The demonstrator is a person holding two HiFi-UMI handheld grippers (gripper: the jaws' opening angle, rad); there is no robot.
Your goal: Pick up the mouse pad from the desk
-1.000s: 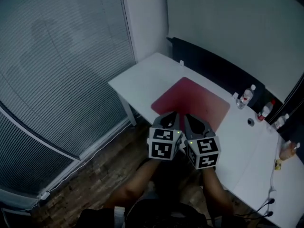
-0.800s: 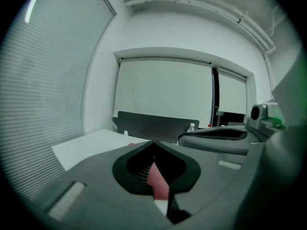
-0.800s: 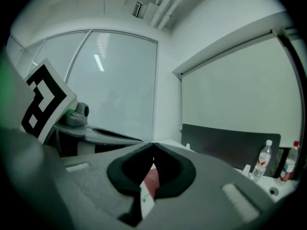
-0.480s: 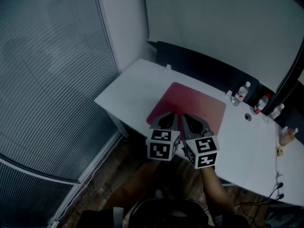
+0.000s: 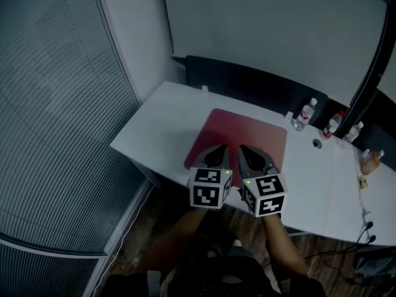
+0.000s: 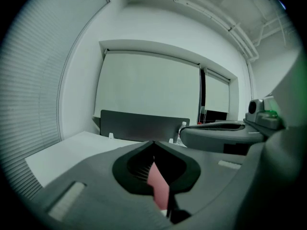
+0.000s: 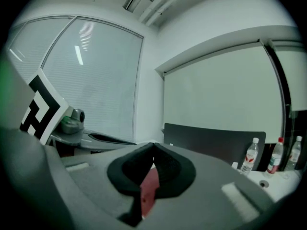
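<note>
mouse pad (image 5: 244,132): matt red cloth | desk (image 5: 166,122): smooth matt white | floor (image 5: 142,228): wood planks

White desk (image 5: 161,125), long, set against the wall. Surface dim but readable.

Reference item: red mouse pad (image 5: 241,135), lying flat on the desk top, toward the front edge.

- Behind the pad, along the desk's rear edge: dark partition panel (image 5: 247,82), upright.
- Behind and left of the pad: small white clip (image 5: 203,90) at the panel's foot.
- Right of the pad, at the rear: three clear plastic bottles in a row, upright, first bottle (image 5: 303,115) nearest the pad, second bottle (image 5: 333,122), third bottle (image 5: 354,130) farthest.
- Right of the pad, in front of the bottles: round cable port (image 5: 317,144).
- Far right of the pad: tan object (image 5: 370,163), kind not discernible.
</note>
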